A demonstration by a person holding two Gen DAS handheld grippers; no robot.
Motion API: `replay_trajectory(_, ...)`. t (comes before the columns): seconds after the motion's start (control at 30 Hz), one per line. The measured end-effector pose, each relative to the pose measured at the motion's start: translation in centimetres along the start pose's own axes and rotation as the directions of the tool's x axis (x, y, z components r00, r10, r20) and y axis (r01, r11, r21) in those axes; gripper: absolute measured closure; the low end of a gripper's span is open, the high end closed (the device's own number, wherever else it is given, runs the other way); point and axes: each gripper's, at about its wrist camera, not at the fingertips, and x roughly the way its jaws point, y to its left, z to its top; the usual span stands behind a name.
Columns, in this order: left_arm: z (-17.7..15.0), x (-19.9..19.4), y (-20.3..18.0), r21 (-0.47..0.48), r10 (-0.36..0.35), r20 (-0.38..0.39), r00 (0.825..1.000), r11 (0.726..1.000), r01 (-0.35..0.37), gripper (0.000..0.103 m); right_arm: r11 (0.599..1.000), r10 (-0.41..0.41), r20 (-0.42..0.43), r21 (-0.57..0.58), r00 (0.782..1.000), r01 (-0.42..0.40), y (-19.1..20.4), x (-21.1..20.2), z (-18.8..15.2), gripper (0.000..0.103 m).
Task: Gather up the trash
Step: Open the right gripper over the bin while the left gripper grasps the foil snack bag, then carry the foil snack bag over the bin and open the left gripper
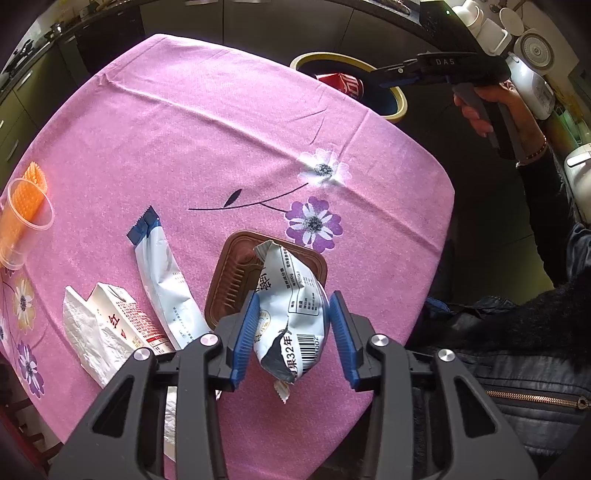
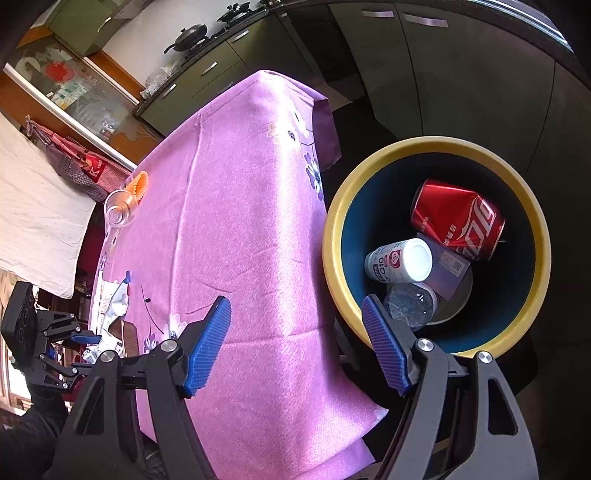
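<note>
pink floral tablecloth [image 1: 221,147] over a table, grey-green kitchen cabinets [image 2: 207,74] behind, wok [image 2: 190,35] on stove

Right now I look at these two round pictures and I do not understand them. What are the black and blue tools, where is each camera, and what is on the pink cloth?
No robot here: a person holds one hand tool per hand, each with two blue-padded fingers and a fisheye camera looking along them.

The left camera shows the left gripper with a crumpled snack bag between its pads, above a brown tray. On the pink tablecloth also lie a long wrapper, a small carton, a tissue and a plastic cup.

The right camera shows the right gripper, open and empty, by the trash bin, which holds a red can and a white bottle.
</note>
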Motion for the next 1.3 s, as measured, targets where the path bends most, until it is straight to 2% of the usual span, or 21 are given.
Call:
replay_trajectory(0.2, -0.1, -0.7, -0.1, 0.003, 0.007, 0.017, 1.000, 1.000, -0.007, 0.076, 1.000, 0.020, 0.010, -0.001, 1.000, -0.020, 0.1, -0.2, -0.8, 0.030)
replay_trajectory(0.6, 0.6, -3.8, -0.1, 0.008, 0.039, 0.079, 0.996, 0.999, -0.040, 0.077, 0.999, 0.044, 0.034, -0.017, 0.998, -0.044, 0.8, -1.1, -1.0, 0.030)
replay_trajectory(0.8, 3.0, -5.5, -1.3, 0.049, 0.041, 0.123, 0.992, 0.998, -0.047, 0.077, 0.999, 0.046, 0.061, -0.014, 0.997, -0.045, 0.4, -2.2, -1.4, 0.030)
replay_trajectory(0.93, 6.6, -5.7, -3.4, 0.126, 0.026, 0.136, 0.990, 0.991, -0.043, 0.077, 1.000, 0.031, 0.098, 0.001, 0.995, -0.031, -0.6, -4.0, -2.1, 0.030)
replay_trajectory(1.07, 12.2, -4.7, -5.8, 0.220, -0.021, 0.128, 0.992, 0.976, -0.008, 0.077, 0.999, 0.008, 0.140, 0.035, 0.990, -0.013, -2.5, -6.3, -3.2, 0.030)
replay_trajectory(1.3, 23.0, 1.3, -11.3, 0.343, -0.086, 0.047, 0.995, 0.937, 0.064, 0.077, 0.989, -0.031, 0.224, 0.145, 0.974, -0.002, -8.0, -10.5, -6.2, 0.030)
